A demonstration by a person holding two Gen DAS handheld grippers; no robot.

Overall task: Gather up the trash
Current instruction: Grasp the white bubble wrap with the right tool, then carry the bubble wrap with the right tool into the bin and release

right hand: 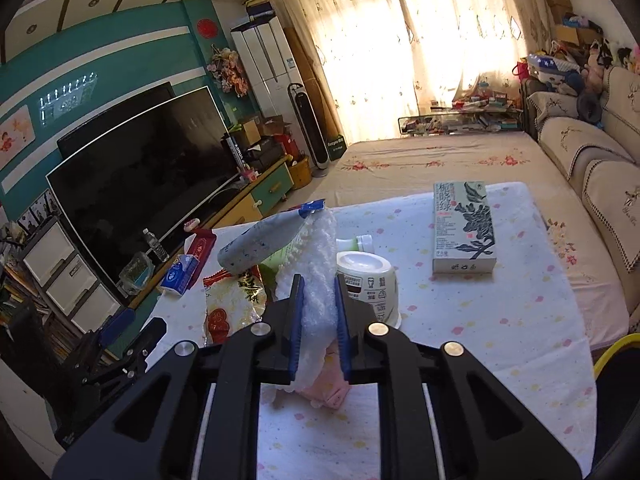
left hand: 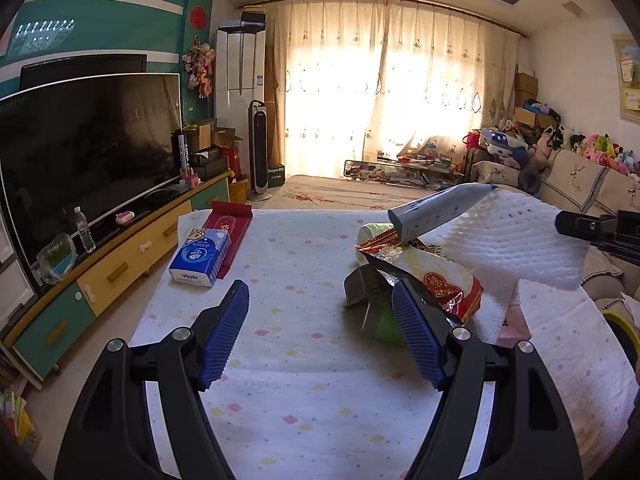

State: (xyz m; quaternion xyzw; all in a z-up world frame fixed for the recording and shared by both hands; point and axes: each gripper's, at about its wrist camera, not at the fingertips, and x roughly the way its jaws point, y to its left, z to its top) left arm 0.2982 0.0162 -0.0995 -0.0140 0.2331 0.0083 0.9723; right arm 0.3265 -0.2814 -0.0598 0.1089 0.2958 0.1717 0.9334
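The right tool point(right hand: 318, 320) is closed on a white foam sheet point(right hand: 316, 280), pinched between its blue pads; in the left wrist view the sheet point(left hand: 516, 236) is seen raised above the worktop point(left hand: 304, 400), with a grey-white tube wrapper point(left hand: 436, 210) riding on its upper edge. The left tool point(left hand: 320, 332) stands wide and holds nothing.

Just ahead of the left tool's right pad a trash heap is seen: a red-and-gold snack bag point(left hand: 436, 284), a green object partly hidden beneath it, and a pale cup point(right hand: 370, 286) lying on its side. A white bottle point(right hand: 358, 243) lies just behind the cup.

Collection is judged to be at an early stage: one piece is gripped, the heap is still on the worktop, and no bin is shown.

To the left of the left tool a blue tissue pack point(left hand: 200, 256) marked "Vinda" rests on a red packet point(left hand: 230, 232). Ahead and to the right of the right tool lies a box point(right hand: 464, 228) bearing large Chinese characters, too small to be read with certainty.
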